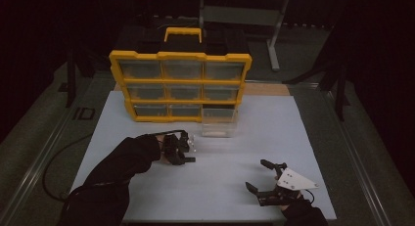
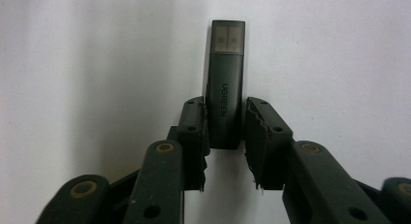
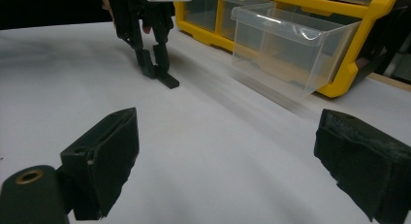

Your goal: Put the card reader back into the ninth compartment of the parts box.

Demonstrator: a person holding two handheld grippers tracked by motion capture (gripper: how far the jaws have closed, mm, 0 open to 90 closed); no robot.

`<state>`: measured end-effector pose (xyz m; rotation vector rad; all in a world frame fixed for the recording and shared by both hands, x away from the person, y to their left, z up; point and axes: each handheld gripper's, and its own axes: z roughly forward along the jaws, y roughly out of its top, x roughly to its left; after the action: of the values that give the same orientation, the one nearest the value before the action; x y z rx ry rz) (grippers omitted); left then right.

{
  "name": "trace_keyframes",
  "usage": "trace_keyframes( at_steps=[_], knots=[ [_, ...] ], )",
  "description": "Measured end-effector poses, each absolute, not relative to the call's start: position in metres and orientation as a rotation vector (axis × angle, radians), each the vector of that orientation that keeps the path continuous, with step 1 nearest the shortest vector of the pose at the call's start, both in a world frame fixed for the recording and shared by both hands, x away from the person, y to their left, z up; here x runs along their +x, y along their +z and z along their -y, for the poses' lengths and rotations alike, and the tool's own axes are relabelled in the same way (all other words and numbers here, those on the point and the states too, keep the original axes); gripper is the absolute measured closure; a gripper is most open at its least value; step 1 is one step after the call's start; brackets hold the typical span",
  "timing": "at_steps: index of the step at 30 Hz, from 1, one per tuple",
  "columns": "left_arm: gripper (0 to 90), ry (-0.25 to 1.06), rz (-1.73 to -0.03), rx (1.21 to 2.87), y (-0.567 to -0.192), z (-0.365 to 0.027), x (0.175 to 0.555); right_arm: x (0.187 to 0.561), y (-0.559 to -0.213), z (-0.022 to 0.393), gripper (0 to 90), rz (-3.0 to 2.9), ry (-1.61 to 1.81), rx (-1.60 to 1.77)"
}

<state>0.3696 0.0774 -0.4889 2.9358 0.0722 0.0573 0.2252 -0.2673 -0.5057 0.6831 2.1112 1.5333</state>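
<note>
A dark grey USB stick point(image 2: 224, 83) with a clear cap end lies flat on the white board. My left gripper point(image 2: 225, 122) is shut on its rear half, with a pad against each side. From above, this gripper point(image 1: 182, 155) sits left of centre with the stick point(image 1: 189, 160) at its tips. In the right gripper view it point(image 3: 154, 64) points down at the stick point(image 3: 167, 80). My right gripper point(image 1: 254, 173) rests open near the front right of the board. Nothing lies between its pads point(image 3: 104, 156).
A yellow organizer point(image 1: 180, 81) with clear drawers stands upright at the back of the white board point(image 1: 220, 187). Its bottom right drawer point(image 1: 219, 123) is pulled out, just behind the left gripper; it looks empty point(image 3: 291, 44). A cable trails off the left edge.
</note>
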Motion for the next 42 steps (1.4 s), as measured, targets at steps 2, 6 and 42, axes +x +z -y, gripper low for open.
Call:
trace_keyframes(
  at_steps=[2,6,42],
  knots=[
    [72.9,0.052,-0.084,2.925,-0.489,-0.079,0.37,0.225,-0.506,0.267,8.9,-2.112,1.534,0.686],
    [73.8,0.051,-0.072,2.925,-0.489,-0.079,0.37,0.225,-0.506,0.267,8.9,-2.112,1.535,0.683],
    [74.3,0.007,0.026,2.889,-0.432,-0.061,0.359,0.226,-0.506,0.268,8.9,-2.1,1.539,0.69]
  ],
)
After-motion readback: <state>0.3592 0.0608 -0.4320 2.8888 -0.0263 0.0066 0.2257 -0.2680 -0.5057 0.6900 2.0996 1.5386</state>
